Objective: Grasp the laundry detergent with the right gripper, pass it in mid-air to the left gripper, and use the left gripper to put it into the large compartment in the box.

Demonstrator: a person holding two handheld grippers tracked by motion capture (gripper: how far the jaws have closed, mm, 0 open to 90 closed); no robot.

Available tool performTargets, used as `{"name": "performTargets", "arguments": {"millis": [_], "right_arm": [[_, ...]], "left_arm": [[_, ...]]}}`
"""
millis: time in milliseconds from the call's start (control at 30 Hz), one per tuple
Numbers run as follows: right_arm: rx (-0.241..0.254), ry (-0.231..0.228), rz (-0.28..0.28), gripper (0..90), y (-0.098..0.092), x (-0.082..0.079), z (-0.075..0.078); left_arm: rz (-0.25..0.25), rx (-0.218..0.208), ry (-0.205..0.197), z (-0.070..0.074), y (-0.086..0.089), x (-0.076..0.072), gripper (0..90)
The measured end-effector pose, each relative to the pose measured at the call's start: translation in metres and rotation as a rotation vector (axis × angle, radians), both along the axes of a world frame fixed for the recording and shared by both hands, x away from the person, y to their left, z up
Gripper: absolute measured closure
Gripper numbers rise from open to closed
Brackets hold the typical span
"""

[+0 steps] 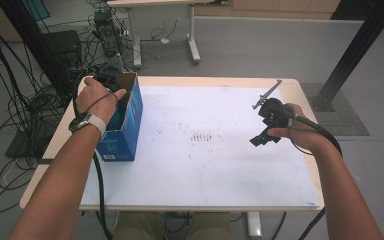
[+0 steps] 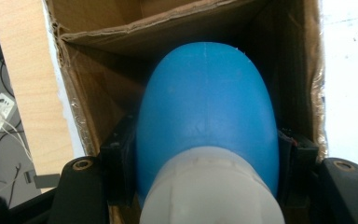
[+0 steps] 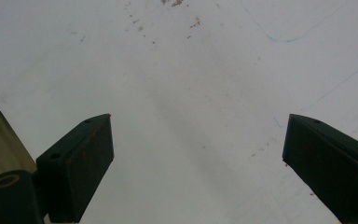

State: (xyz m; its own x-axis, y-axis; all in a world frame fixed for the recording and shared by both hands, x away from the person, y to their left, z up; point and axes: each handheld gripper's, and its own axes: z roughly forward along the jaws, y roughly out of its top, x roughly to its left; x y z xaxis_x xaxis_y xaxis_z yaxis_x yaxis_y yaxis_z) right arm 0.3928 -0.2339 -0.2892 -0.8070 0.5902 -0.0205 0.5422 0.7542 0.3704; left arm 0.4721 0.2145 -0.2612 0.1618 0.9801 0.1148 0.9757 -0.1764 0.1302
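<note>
Over on the left, the left hand (image 1: 96,101) has its tool (image 2: 205,182) plunged into the open top of the blue cardboard box (image 1: 126,125), which stands at the left edge of the desk (image 1: 220,170), near the far corner. Look along that tool's own view: its two black jaws are clamped tight on either side of a blue egg-shaped object (image 2: 207,116) with a whitish lower part (image 2: 212,186), the pads pressing against its flanks. That object sits inside the box, rounded blue end pointing deeper in, brown cardboard walls (image 2: 98,93) all around it and a torn flap edge across the far side. From the high view the left tool itself is mostly hidden by the hand and the box rim, a black cable trailing down from the wrist toward the near edge of the desk. Moving across, the middle of the desk is a white sheet with a patch of small dark specks (image 1: 205,137). On the right, the right hand (image 1: 300,132) holds the right tool (image 1: 267,125) just above the desk near its right edge, well apart from the box. Its jaws stand wide apart with nothing between them, just white, faintly speckled surface (image 3: 196,93) below.
</note>
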Motion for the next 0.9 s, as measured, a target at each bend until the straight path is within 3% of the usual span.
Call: {"name": "performTargets", "arguments": {"millis": [267, 900], "right_arm": [[-0.004, 0.002, 0.003, 8.7, 0.0015, 0.0004, -0.0002], [-0.004, 0.003, 0.0, 8.7, -0.0005, -0.0007, 0.0]], "left_arm": [[-0.001, -0.004, 0.002, -0.0072, 0.0012, -0.0001, 37.6], [-0.001, -0.006, -0.004, -0.0081, 0.0026, -0.001, 37.5]]}}
